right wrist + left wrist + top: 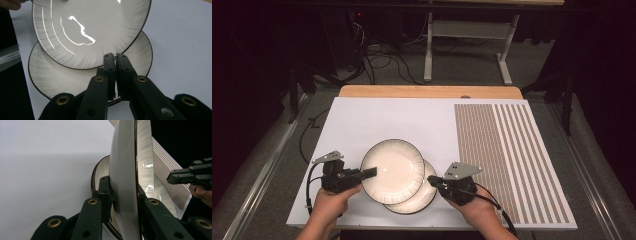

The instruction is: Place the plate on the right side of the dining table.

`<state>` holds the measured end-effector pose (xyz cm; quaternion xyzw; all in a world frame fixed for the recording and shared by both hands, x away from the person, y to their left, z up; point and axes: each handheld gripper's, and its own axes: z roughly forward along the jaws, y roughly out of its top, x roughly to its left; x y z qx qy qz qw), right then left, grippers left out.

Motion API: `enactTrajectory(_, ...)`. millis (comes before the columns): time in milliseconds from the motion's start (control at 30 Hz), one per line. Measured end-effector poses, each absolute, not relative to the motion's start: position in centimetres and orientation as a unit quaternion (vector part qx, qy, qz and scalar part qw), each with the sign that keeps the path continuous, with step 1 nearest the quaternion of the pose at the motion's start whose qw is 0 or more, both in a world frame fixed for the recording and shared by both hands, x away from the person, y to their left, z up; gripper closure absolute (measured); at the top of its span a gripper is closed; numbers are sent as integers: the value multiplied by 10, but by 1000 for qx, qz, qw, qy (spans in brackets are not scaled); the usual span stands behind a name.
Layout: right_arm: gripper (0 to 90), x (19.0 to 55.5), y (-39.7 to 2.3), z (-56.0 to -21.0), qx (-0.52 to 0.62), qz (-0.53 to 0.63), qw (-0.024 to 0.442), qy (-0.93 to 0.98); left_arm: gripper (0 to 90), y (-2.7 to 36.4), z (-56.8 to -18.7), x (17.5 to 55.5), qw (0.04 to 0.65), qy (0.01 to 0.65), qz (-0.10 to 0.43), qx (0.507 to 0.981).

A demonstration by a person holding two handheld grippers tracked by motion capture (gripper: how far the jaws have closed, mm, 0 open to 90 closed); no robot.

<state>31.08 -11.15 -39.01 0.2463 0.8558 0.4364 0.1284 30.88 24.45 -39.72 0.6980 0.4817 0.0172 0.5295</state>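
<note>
Two white plates (393, 171), dark rims, seemingly glossy

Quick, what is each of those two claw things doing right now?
Left gripper: closed on the rim of the upper plate.
Right gripper: closed, holding nothing, beside the lower plate.

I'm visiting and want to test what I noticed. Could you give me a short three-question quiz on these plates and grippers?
1. True or false: the left gripper is shut on the upper plate's rim.
2. What lies under that plate?
A. another plate
B. a bowl
C. a cup
3. Fill in: the right gripper's fingers are ____, holding nothing.

Key: 1 true; 2 A, the lower plate; 3 shut.
</note>
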Motion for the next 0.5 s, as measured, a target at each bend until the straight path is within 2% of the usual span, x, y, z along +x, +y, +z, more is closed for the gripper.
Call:
enactTrajectory(167, 862, 311, -117, -388, 253, 440, 131, 851, 784, 244, -396, 307, 536, 475, 25, 697)
enactTrajectory(500, 794, 312, -139, -379, 274, 454, 142, 836, 794, 245, -389, 302, 545, 466, 77, 693)
